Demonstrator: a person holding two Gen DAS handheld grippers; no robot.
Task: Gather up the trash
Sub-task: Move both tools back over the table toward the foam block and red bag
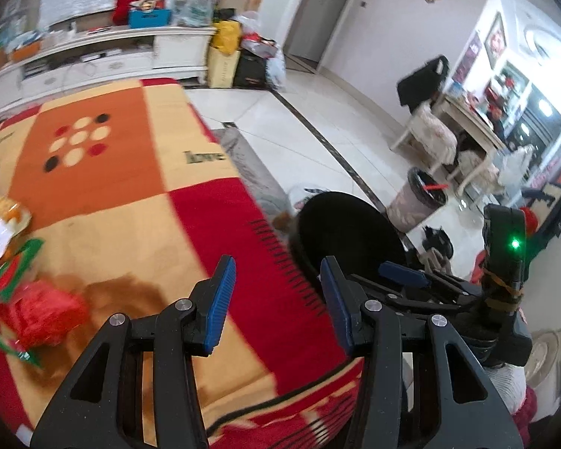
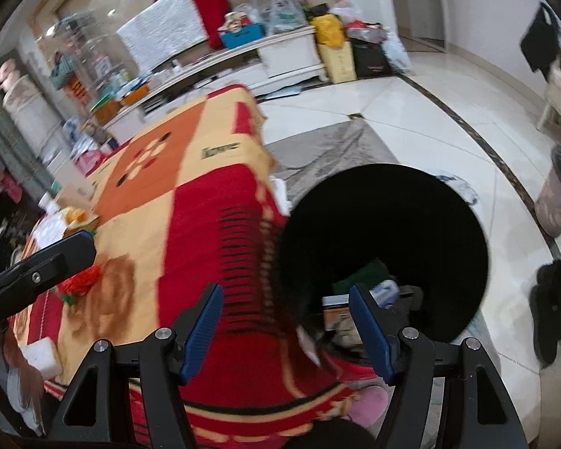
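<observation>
Right fingers (image 2: 370, 333) spread (empty), left fingers (image 1: 220, 299) likewise

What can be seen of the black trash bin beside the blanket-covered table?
The black trash bin is round, open-topped and lined or made in plain black, standing on the tiled floor hard against the fringed red edge of the blanket. Its mouth faces up. Inside, low down, lie a dark green item, a pale blue-white wrapper and some cardboard-like packaging. The right gripper hovers open near its rim, touching nothing. In the left wrist view it shows only as a dark disc.
</observation>
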